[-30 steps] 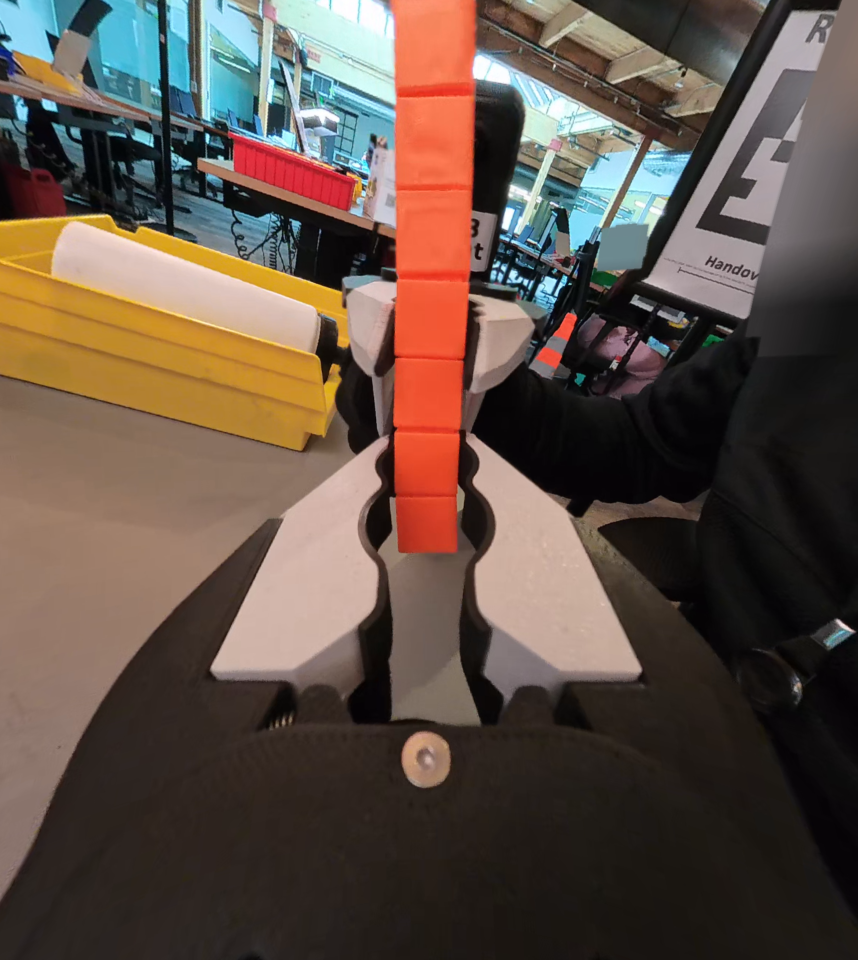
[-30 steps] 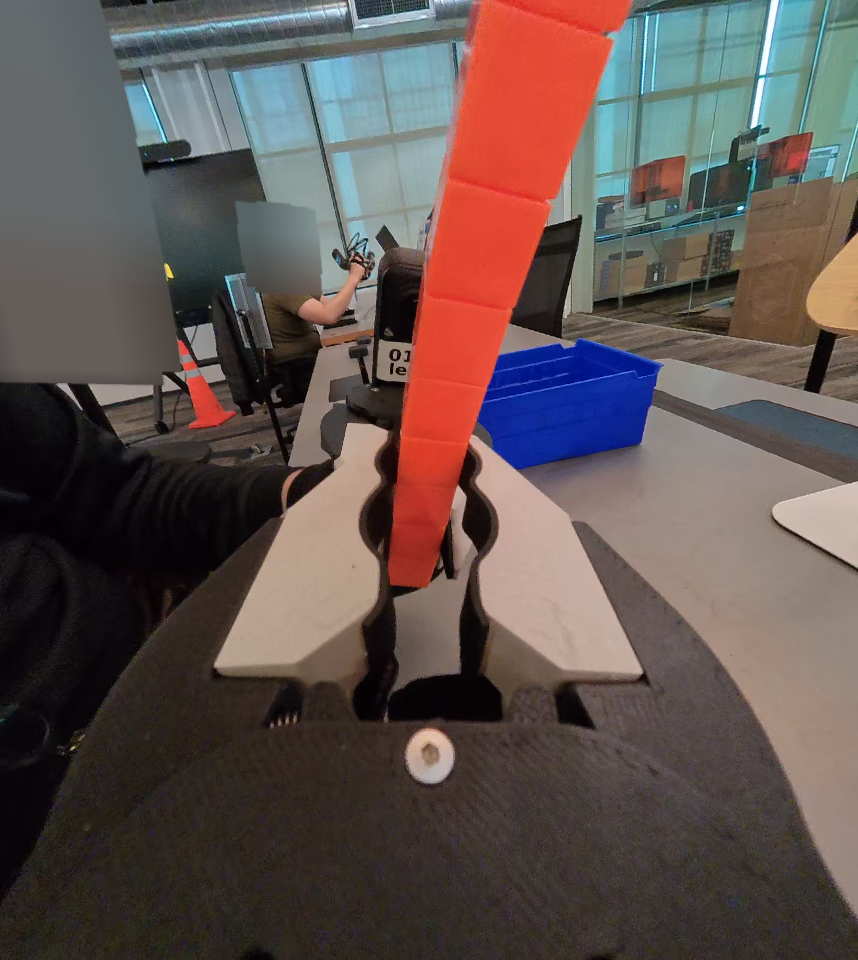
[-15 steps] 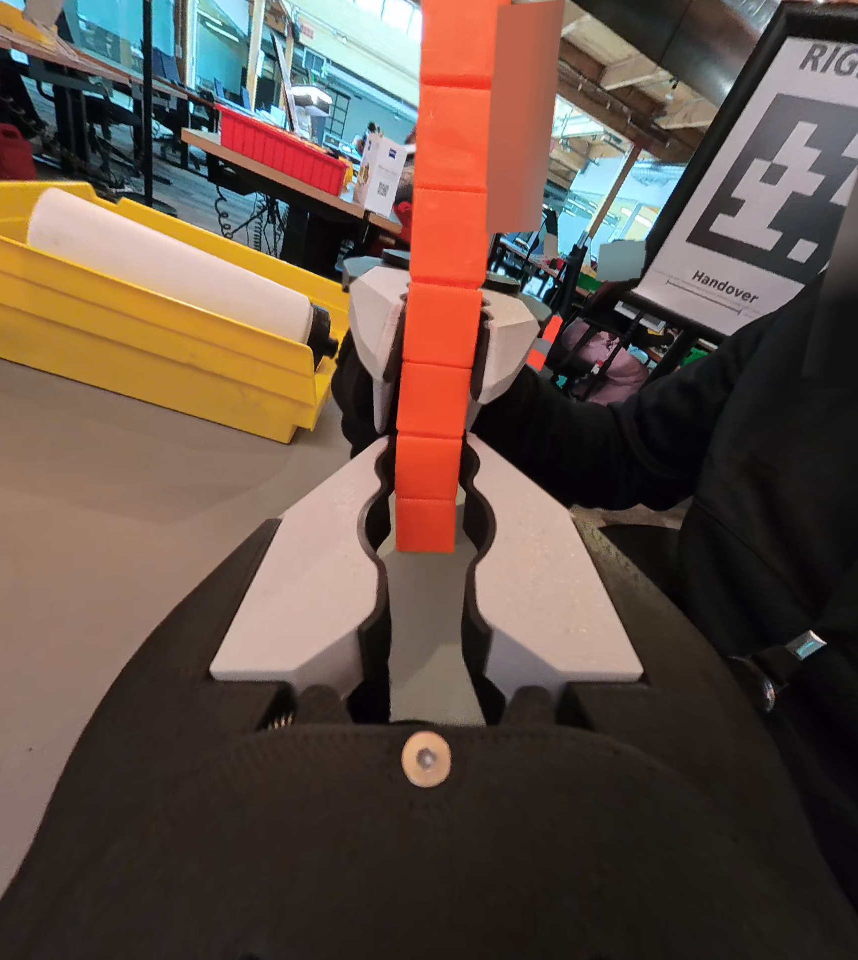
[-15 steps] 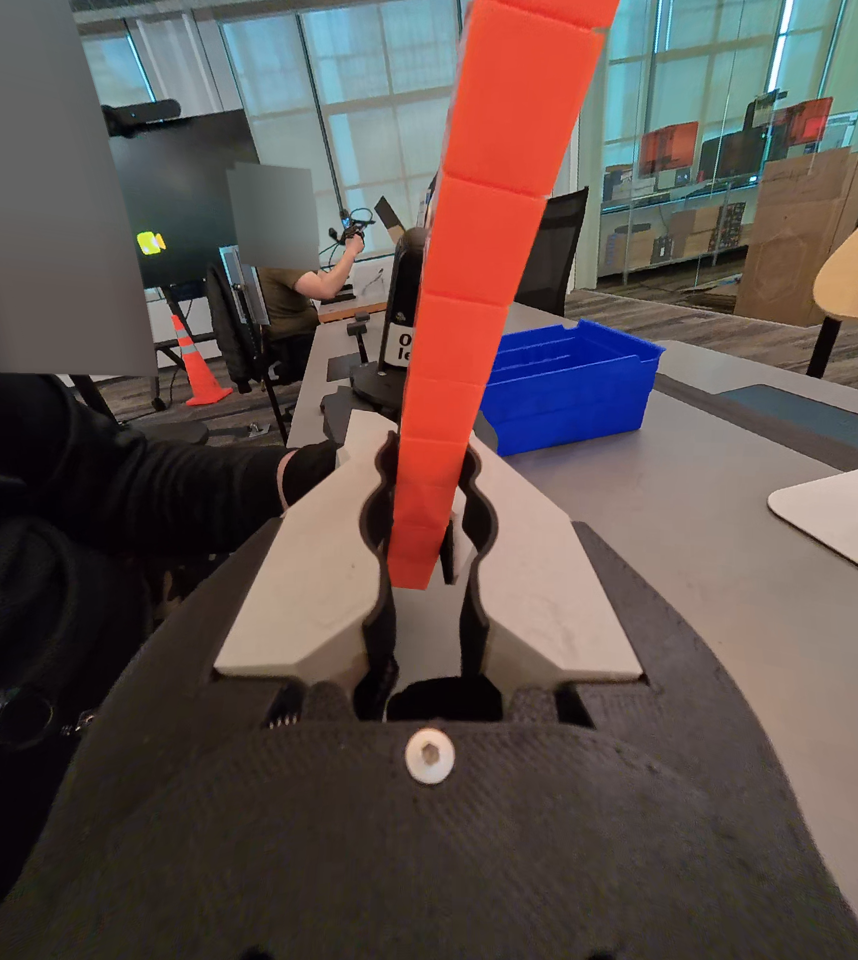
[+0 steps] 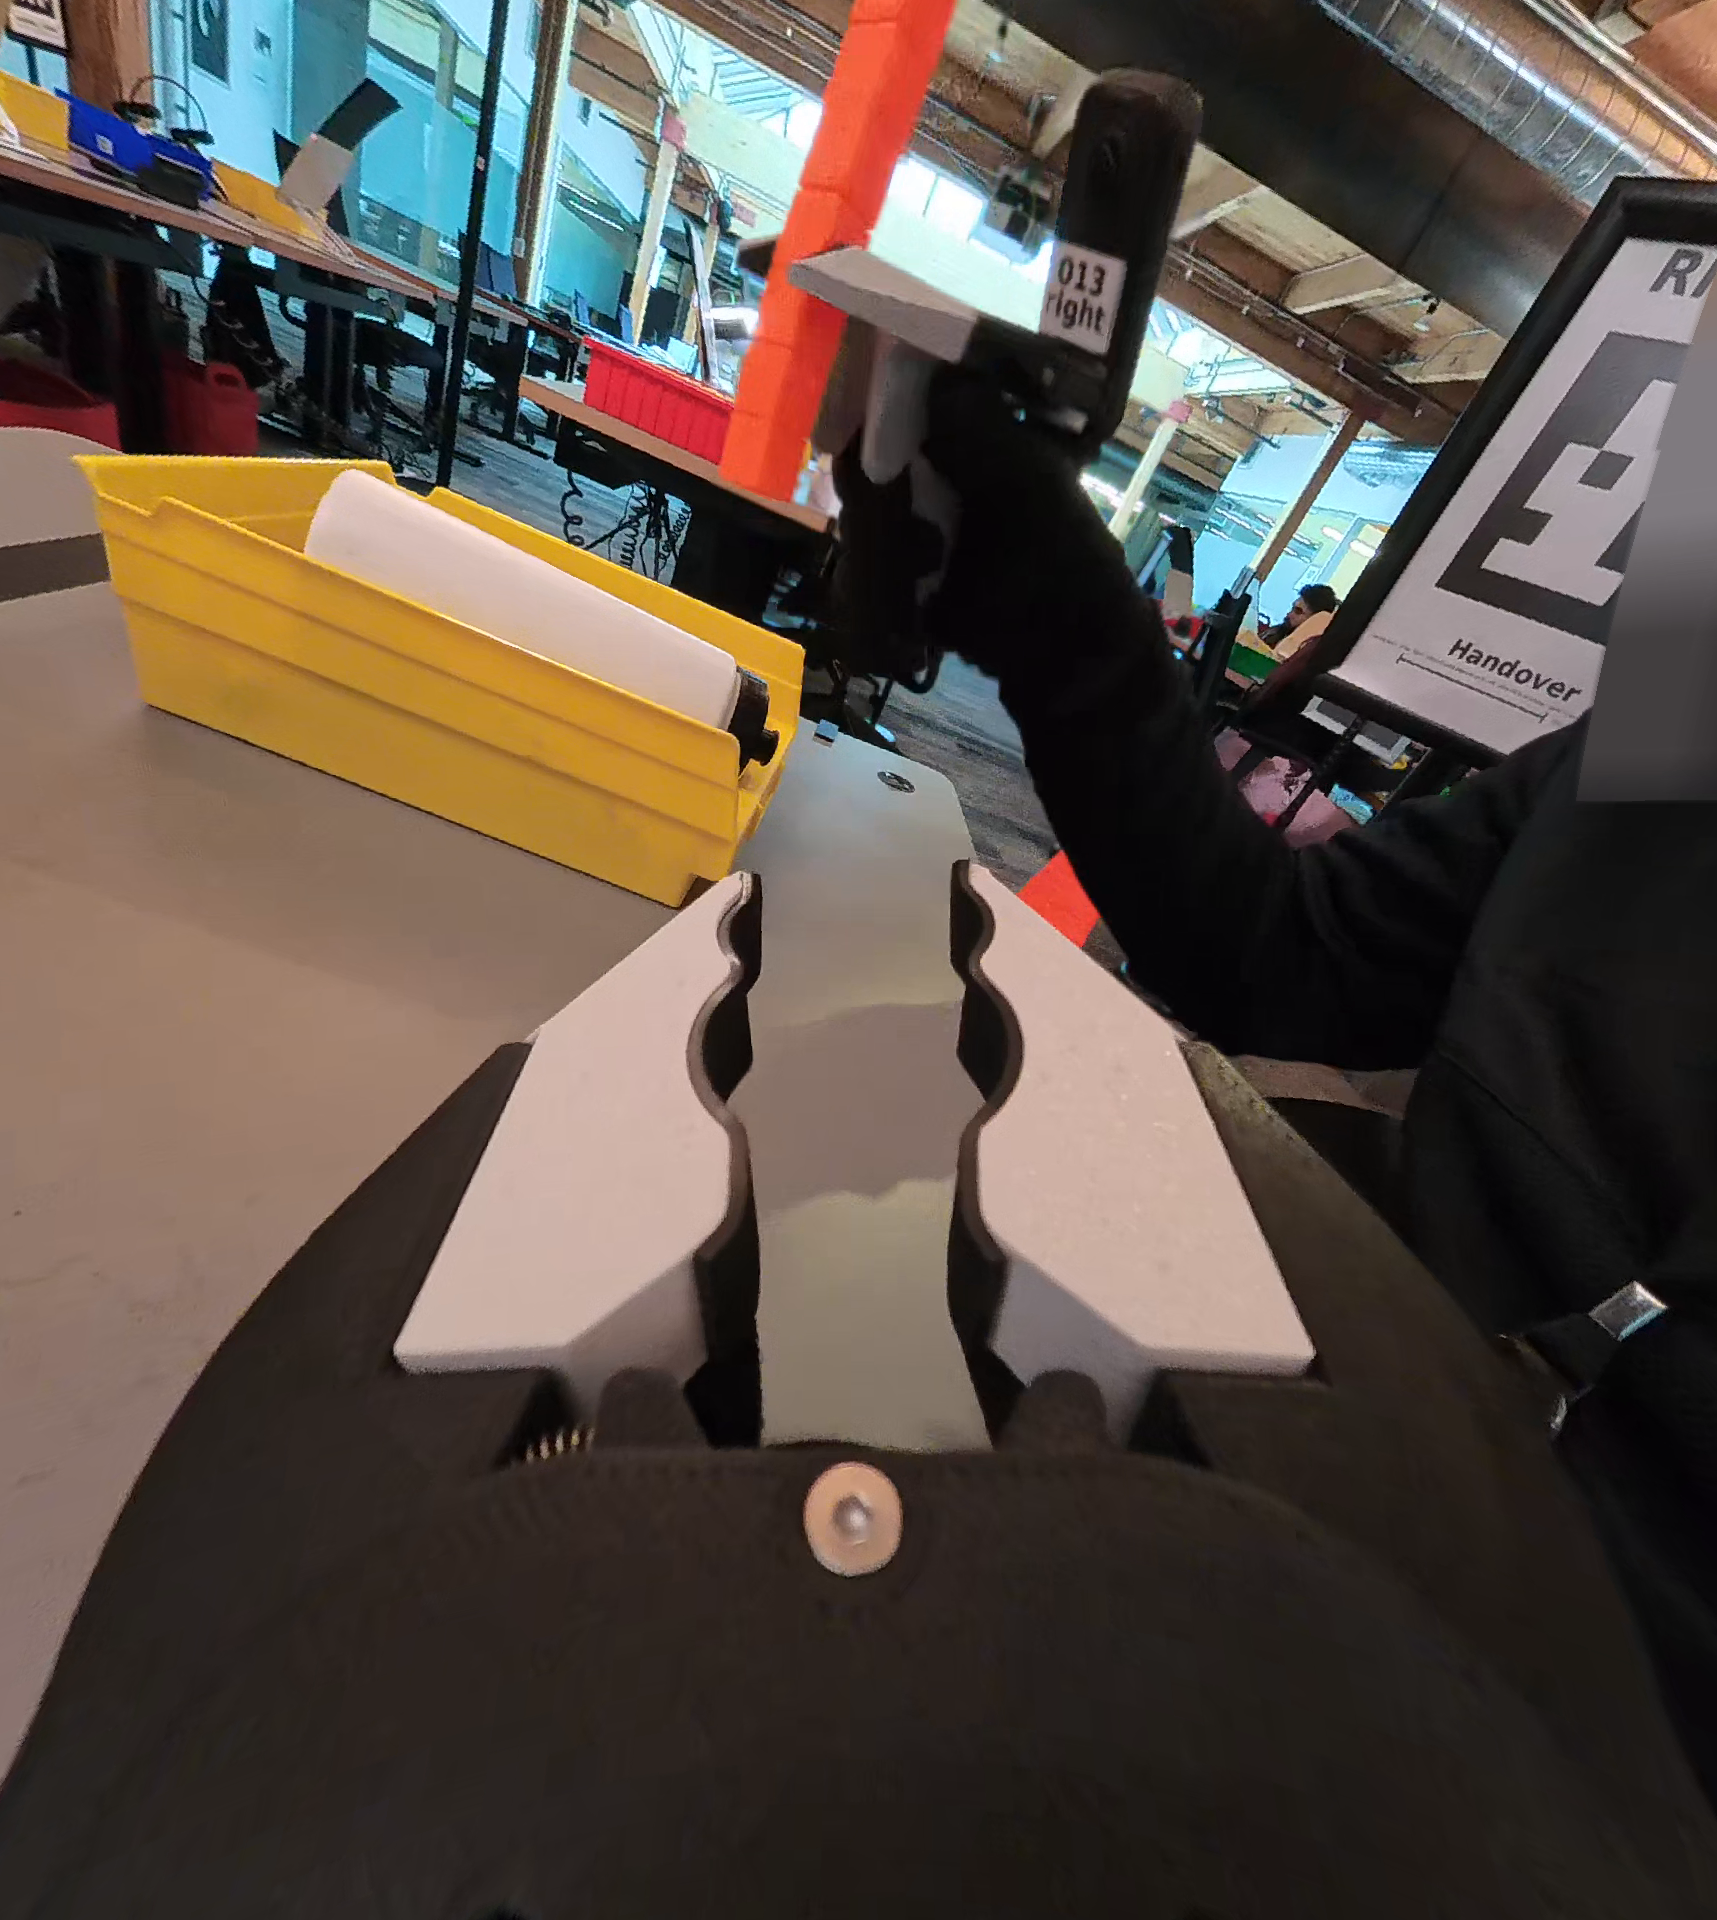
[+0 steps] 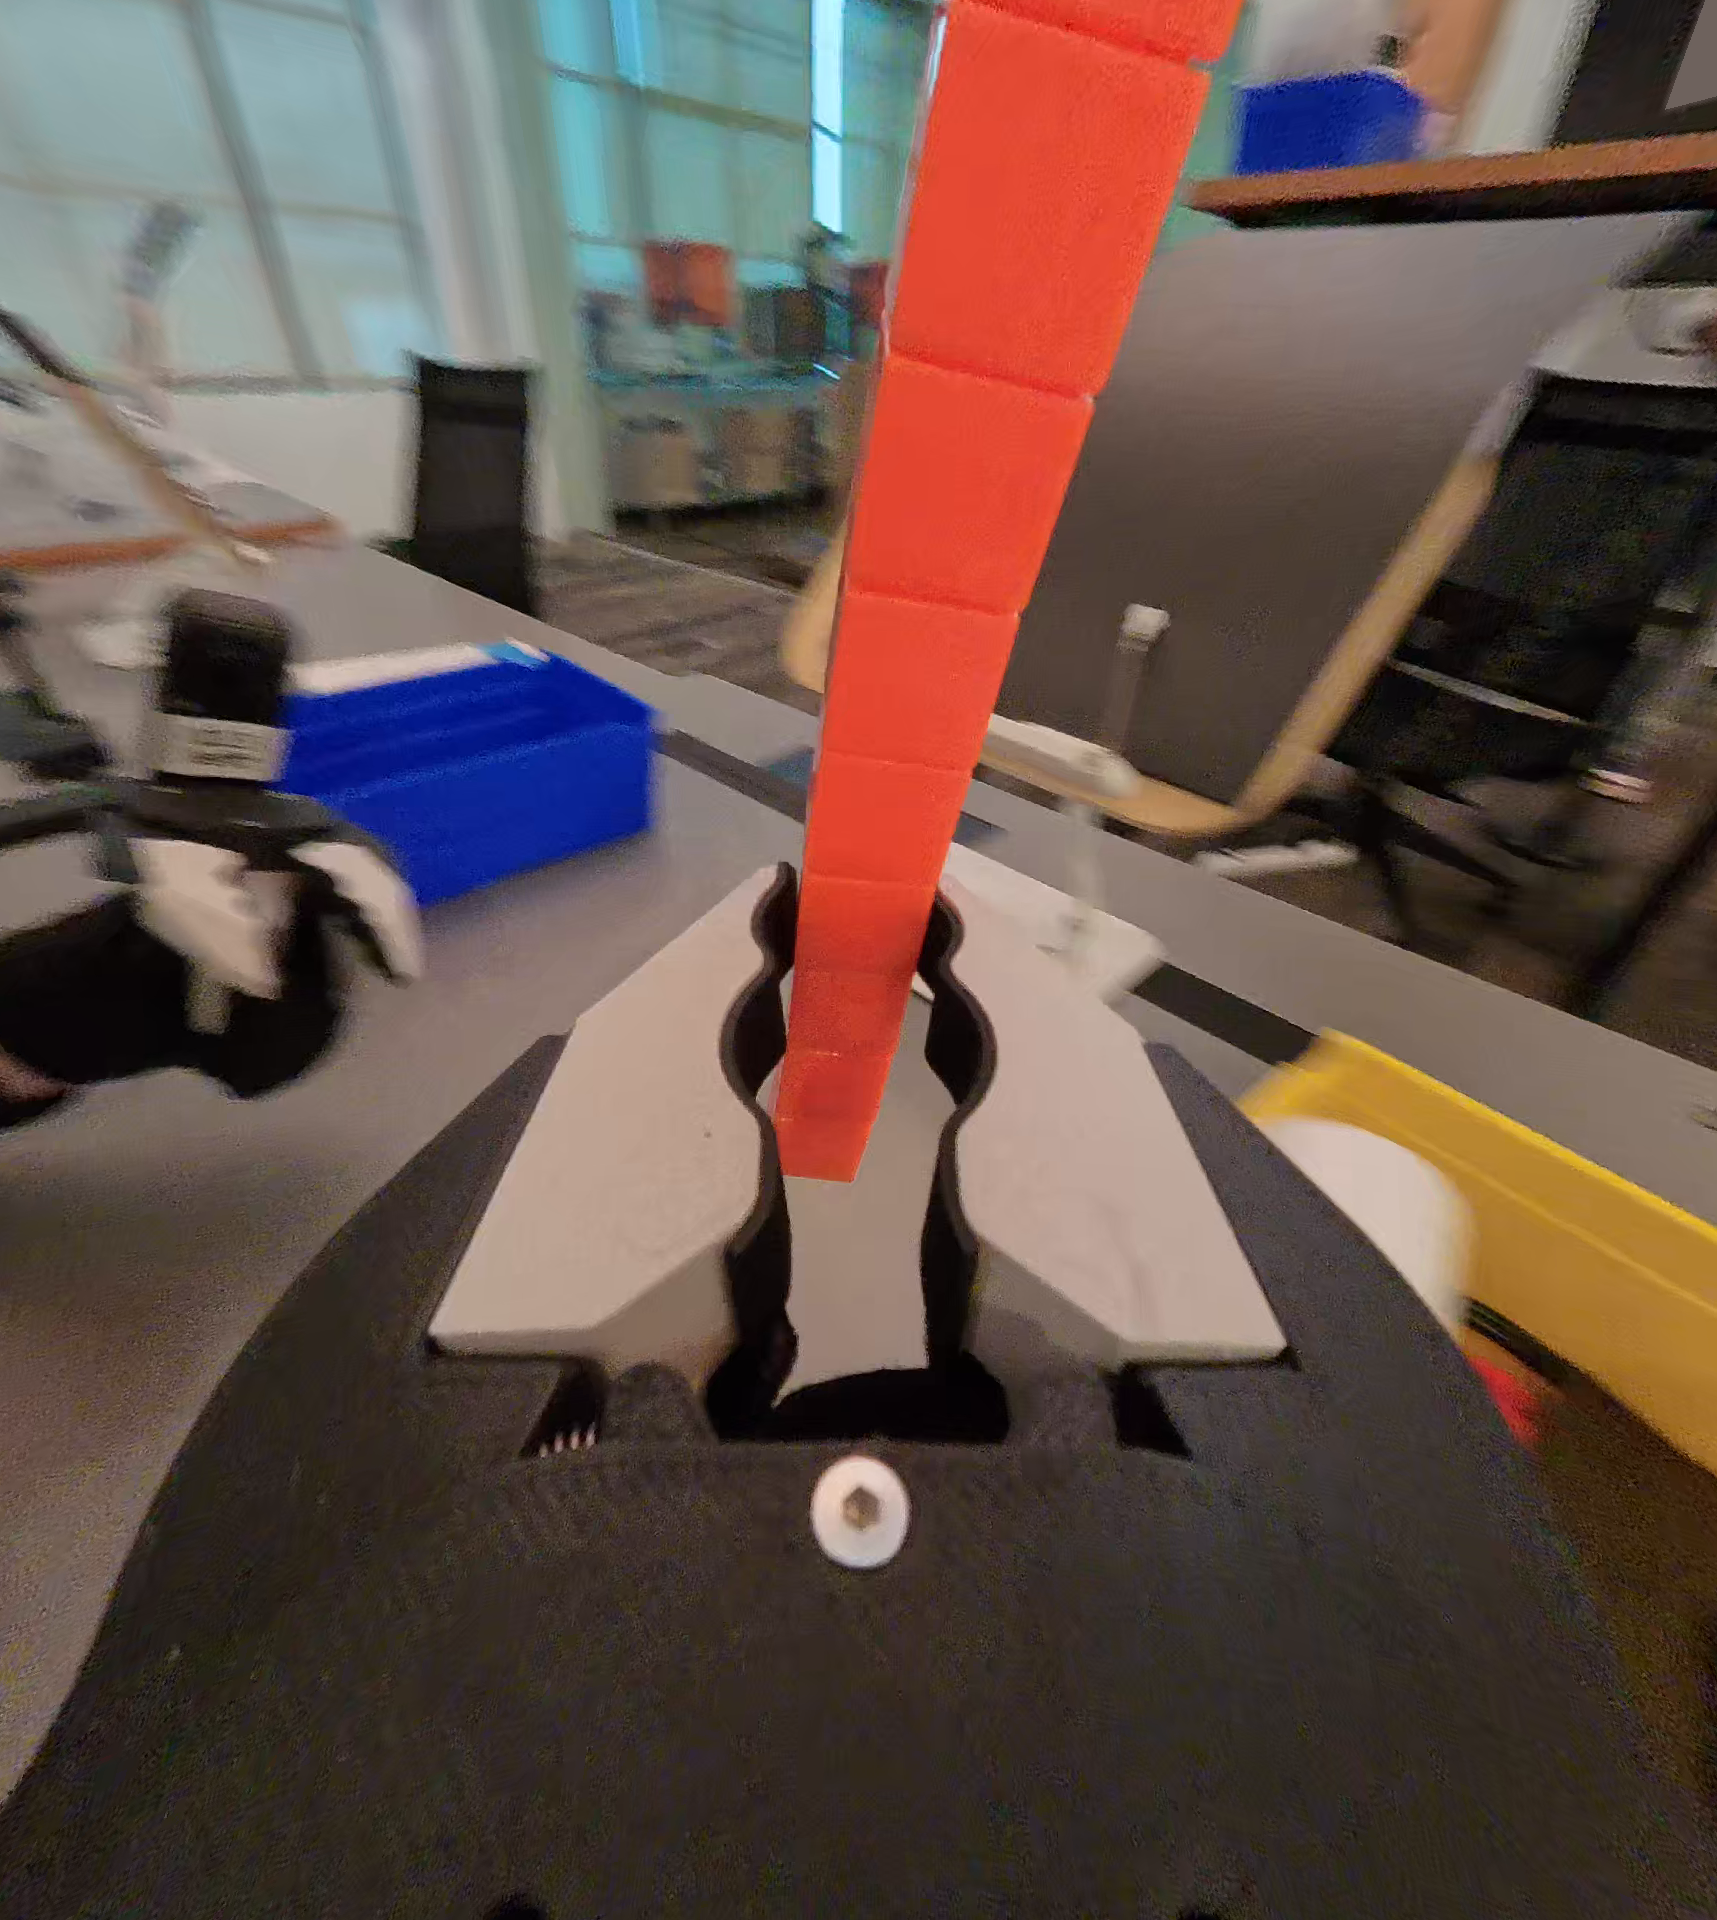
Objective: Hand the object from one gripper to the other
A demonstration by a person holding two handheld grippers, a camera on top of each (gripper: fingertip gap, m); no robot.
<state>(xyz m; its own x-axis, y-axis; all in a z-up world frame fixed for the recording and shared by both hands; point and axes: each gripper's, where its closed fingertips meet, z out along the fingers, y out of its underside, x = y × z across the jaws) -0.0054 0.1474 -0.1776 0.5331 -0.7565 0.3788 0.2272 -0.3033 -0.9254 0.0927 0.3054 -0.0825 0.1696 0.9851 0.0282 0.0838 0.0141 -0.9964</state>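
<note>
Left wrist view is showing the left gripper (image 5: 854, 904) standing open over the grey table (image 5: 158, 987), with nothing between its jaws; I judge that it is empty because the object is already given away. To the left a yellow bin (image 5: 397, 696) is lying on the table with a white roll (image 5: 521, 603) inside it, probably only stored there and not part of this step. Further right and higher, the right gripper (image 5: 833, 312) is holding the orange bar (image 5: 823, 281), which is made of many cube-like segments and is pointing up out of the picture; a gloved hand (image 5: 979, 520) is carrying this gripper well apart from the left one. Right wrist view is blurred, so small details are hard to tell. On its left side the left gripper (image 6: 272, 914) is appearing over the table (image 6: 158, 1247), in front of a blue bin (image 6: 480, 769). In the middle, the right gripper (image 6: 859, 925) is closing on the bar (image 6: 947, 582): its jaws are pressing the lowest segments, and the bar's bottom end is sitting between them while the rest is rising above the fingertips, a little tilted to the right. At the right edge the yellow bin (image 6: 1612, 1226) is coming close. It seems the handover itself is finished, and the grip near the end is leaving the long part free.
</note>
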